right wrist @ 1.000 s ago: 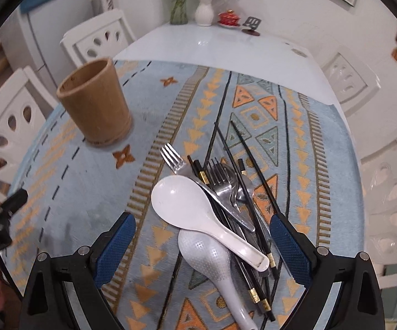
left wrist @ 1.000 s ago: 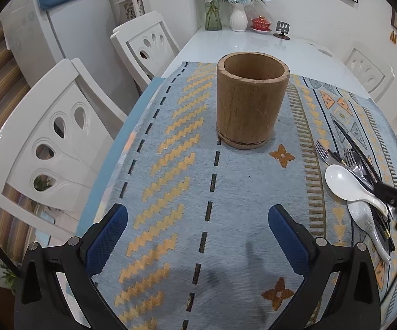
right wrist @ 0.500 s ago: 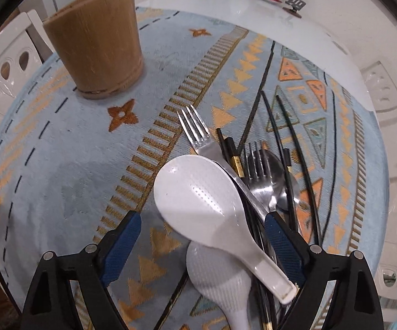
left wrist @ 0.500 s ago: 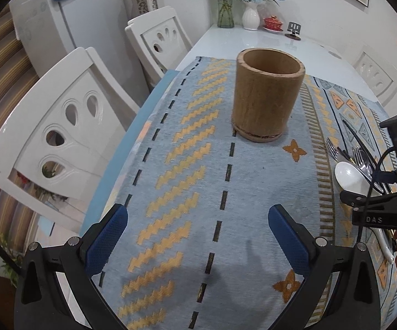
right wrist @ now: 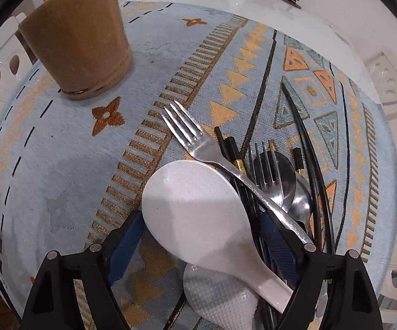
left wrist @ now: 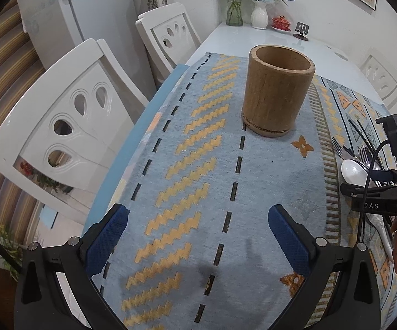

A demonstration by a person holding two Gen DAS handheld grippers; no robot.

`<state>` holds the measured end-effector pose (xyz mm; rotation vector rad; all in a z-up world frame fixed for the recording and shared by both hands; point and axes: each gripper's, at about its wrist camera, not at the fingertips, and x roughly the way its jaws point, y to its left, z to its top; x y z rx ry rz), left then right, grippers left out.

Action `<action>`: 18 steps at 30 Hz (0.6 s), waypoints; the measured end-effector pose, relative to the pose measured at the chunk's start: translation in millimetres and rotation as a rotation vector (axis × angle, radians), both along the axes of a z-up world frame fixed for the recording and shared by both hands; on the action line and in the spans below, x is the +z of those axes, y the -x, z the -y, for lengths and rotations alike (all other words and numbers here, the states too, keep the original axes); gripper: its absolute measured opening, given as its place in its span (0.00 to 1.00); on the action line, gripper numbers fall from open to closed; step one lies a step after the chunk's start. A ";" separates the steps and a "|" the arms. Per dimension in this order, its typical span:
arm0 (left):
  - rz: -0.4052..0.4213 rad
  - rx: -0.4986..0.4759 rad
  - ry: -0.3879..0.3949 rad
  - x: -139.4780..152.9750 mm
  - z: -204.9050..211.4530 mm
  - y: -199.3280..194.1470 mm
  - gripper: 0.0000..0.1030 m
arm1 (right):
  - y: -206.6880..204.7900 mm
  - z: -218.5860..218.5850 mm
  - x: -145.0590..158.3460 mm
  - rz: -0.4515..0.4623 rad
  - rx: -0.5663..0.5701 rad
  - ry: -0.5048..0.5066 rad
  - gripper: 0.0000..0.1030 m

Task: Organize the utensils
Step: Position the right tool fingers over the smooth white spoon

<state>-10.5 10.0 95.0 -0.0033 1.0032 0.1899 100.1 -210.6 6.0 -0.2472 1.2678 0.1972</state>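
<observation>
A brown wooden utensil holder [left wrist: 277, 93] stands upright and empty on the patterned cloth; it also shows at the upper left of the right wrist view [right wrist: 78, 41]. A pile of utensils lies to its right: a white ceramic spoon [right wrist: 201, 214] on top, a second white spoon [right wrist: 220, 299], a steel fork [right wrist: 198, 143], another fork [right wrist: 264, 162], a steel spoon [right wrist: 294, 187] and black chopsticks [right wrist: 308, 148]. My right gripper [right wrist: 201, 236] is open and low, its fingers on either side of the top white spoon. My left gripper [left wrist: 197, 236] is open and empty over the cloth, well short of the holder.
White chairs [left wrist: 69, 126] stand along the table's left edge. At the far end are a glass vase [left wrist: 234, 2], a white vase [left wrist: 259, 16] and a small red pot [left wrist: 281, 23]. The right gripper's body [left wrist: 388, 187] shows at the right of the left wrist view.
My right gripper has moved forward and down onto the pile, so its fingers now straddle the top white spoon. My left gripper has drifted slightly left and stayed open.
</observation>
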 end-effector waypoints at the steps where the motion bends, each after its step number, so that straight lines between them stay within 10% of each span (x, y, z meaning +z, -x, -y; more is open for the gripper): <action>1: 0.001 0.000 -0.001 0.2 0.0 0.8 0.99 | 0.3 -0.2 0.2 0.002 0.001 0.000 0.81; 18: 0.025 0.003 0.006 0.3 2.8 5.3 0.99 | -4.0 33.4 15.8 -0.072 -0.146 -0.203 0.66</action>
